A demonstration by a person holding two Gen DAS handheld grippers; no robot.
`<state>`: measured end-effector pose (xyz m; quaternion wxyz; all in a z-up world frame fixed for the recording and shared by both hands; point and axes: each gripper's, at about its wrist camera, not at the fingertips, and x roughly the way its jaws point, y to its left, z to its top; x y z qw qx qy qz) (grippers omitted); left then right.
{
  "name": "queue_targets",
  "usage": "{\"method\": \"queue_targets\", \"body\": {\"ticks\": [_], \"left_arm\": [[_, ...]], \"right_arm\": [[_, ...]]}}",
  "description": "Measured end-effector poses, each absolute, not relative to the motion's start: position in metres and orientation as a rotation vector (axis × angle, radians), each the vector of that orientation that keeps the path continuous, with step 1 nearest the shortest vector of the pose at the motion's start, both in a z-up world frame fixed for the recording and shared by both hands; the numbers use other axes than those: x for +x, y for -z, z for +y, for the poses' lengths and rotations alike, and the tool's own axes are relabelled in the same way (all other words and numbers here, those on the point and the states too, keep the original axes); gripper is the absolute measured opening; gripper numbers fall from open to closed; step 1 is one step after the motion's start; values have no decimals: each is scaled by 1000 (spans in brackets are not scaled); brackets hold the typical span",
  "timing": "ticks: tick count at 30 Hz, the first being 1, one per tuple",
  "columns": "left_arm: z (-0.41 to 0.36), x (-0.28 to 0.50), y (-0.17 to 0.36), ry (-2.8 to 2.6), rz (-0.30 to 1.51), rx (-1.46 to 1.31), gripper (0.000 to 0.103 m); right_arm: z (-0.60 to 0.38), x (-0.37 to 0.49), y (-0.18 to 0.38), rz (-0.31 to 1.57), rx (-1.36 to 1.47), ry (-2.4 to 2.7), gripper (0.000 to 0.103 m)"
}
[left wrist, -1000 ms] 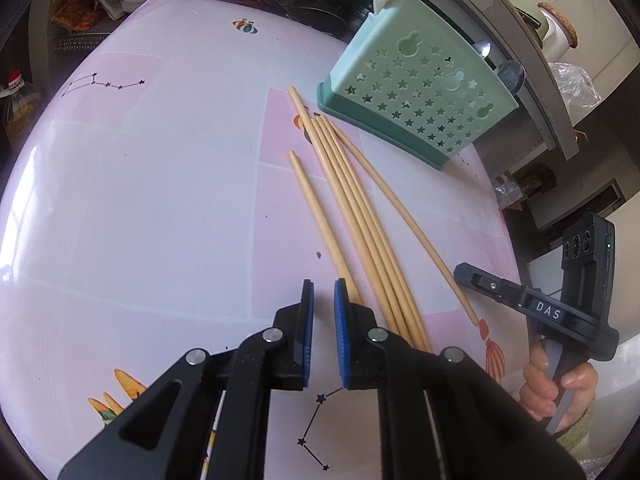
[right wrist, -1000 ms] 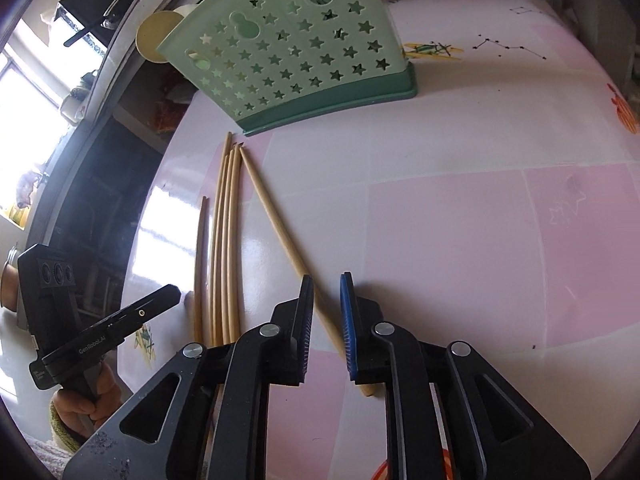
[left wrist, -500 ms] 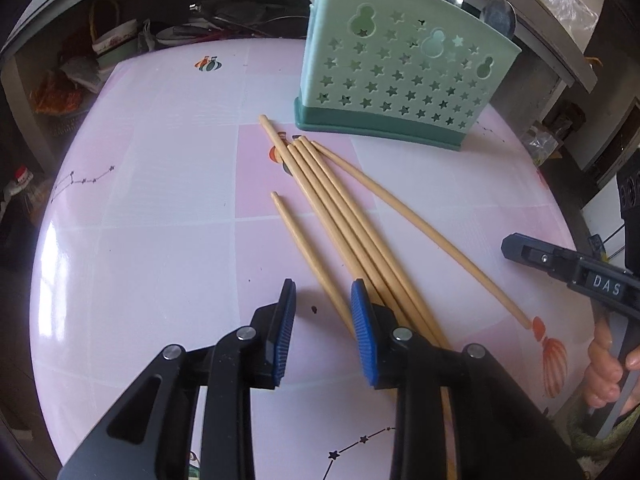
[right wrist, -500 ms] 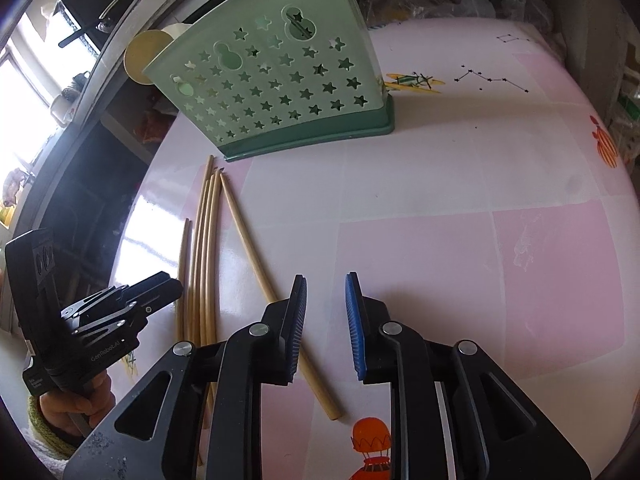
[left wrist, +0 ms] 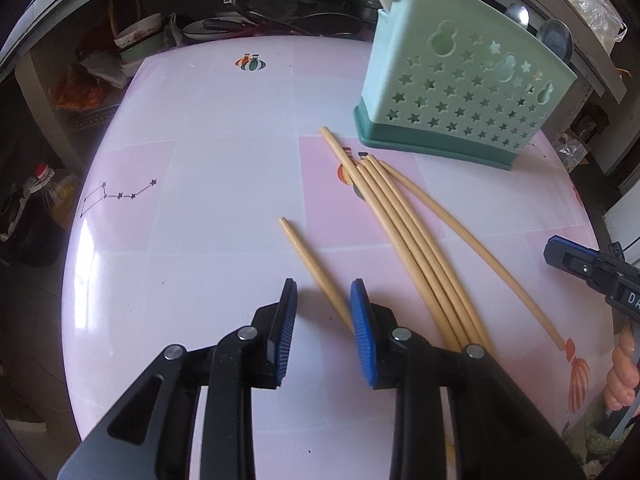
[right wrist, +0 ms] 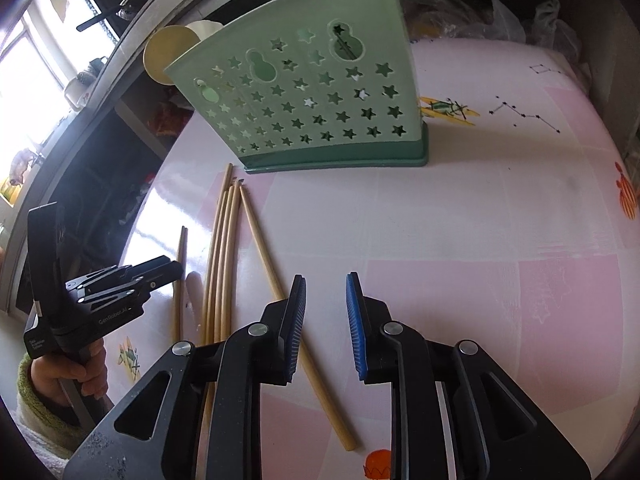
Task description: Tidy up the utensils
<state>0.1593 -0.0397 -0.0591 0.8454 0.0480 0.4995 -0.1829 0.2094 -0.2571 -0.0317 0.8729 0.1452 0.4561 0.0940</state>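
Wooden chopsticks [left wrist: 404, 236] loose on pink bench [left wrist: 200, 200], mint holder [left wrist: 460, 100] at 1 o'clock.
Left gripper [left wrist: 323, 300] jaws just opened, parted and empty, one stick [left wrist: 316, 272] just beyond; right gripper [right wrist: 326, 300] parted, empty.

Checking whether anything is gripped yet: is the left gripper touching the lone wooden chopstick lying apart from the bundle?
Cannot tell. In the left wrist view the lone wooden chopstick runs under the left gripper, vanishing behind one blue finger pad; the fingers stand parted, no squeeze visible.
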Motion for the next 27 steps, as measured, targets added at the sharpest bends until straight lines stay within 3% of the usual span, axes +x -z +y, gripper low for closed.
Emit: {"method": "queue_targets", "body": {"ticks": [7, 10, 18, 22, 27], "left_arm": [[-46, 169, 59, 350, 1026, 124, 26], [-42, 170, 59, 329, 1019, 121, 14], [-24, 171, 60, 357, 1028, 31, 9], [-22, 174, 60, 365, 1030, 33, 9], [-23, 172, 60, 363, 1026, 40, 8]], "right_arm": [[-223, 229, 22, 923, 127, -280, 21], [-207, 240, 24, 932, 46, -317, 21], [-176, 253, 38, 978, -132, -381, 21], [-175, 249, 41, 977, -162, -370, 6], [-193, 237, 40, 993, -135, -357, 5]]}}
